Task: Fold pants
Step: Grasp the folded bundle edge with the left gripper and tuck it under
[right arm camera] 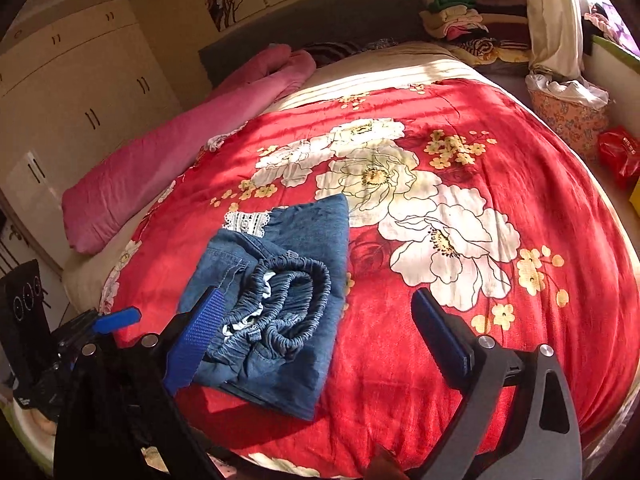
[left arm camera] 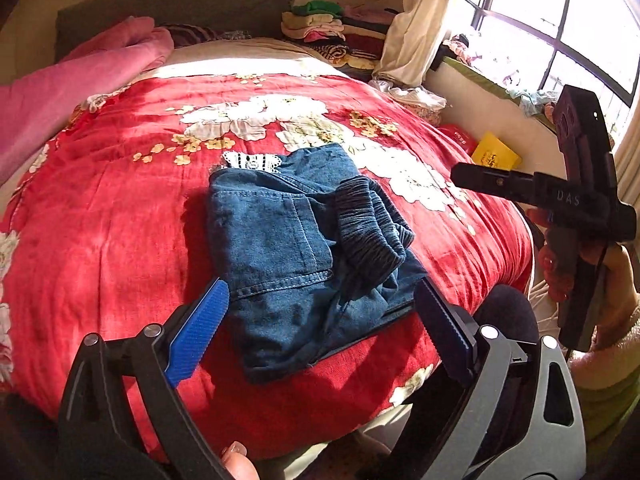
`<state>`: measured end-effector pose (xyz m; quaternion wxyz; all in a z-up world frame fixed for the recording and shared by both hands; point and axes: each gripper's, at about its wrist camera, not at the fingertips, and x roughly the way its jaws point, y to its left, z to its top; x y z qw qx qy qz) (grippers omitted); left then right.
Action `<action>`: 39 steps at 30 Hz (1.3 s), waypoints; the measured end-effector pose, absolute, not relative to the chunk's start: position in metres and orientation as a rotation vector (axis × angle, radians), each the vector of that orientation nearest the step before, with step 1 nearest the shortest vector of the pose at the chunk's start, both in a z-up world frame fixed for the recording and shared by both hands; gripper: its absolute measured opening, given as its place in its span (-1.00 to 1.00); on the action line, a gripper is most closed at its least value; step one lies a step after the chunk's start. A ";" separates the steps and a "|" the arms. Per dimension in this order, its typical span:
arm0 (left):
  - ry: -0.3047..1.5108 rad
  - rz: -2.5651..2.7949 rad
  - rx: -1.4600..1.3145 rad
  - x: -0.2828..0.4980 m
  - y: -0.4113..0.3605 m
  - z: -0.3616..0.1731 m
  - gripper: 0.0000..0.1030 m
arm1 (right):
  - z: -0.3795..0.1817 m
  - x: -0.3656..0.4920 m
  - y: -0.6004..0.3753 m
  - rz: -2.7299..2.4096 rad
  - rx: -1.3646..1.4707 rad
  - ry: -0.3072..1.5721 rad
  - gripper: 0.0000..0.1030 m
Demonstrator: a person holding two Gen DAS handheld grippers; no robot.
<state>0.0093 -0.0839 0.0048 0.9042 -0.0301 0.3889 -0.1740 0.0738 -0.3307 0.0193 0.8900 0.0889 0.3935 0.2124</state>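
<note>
Blue denim pants (left arm camera: 296, 248) lie folded into a compact bundle on the red floral bedspread (left arm camera: 120, 208), elastic waistband on top at the right. A white lace trim peeks out at the far edge. My left gripper (left arm camera: 320, 308) is open and empty, hovering just in front of the bundle. In the right wrist view the pants (right arm camera: 280, 296) lie at the lower left with the bunched waistband toward me. My right gripper (right arm camera: 316, 324) is open and empty, above the bundle's near right side. The right gripper also shows from the side in the left wrist view (left arm camera: 576, 208).
A pink rolled quilt (right arm camera: 180, 152) lies along the bed's left side. Stacked clothes (left arm camera: 332, 28) sit at the far corner by a curtain and window. A yellow box (left arm camera: 496, 156) and red bag (right arm camera: 618, 152) lie beside the bed's right edge. Wardrobe doors (right arm camera: 80, 80) stand left.
</note>
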 end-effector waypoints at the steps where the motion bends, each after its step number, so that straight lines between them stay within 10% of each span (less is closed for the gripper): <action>1: 0.805 -0.350 -0.062 0.011 -0.082 0.004 0.71 | 0.016 0.074 -0.332 0.438 0.190 0.823 0.82; 39: 0.927 -0.220 -0.172 0.082 -0.052 -0.063 0.81 | -0.062 0.118 -0.297 0.556 0.328 0.969 0.86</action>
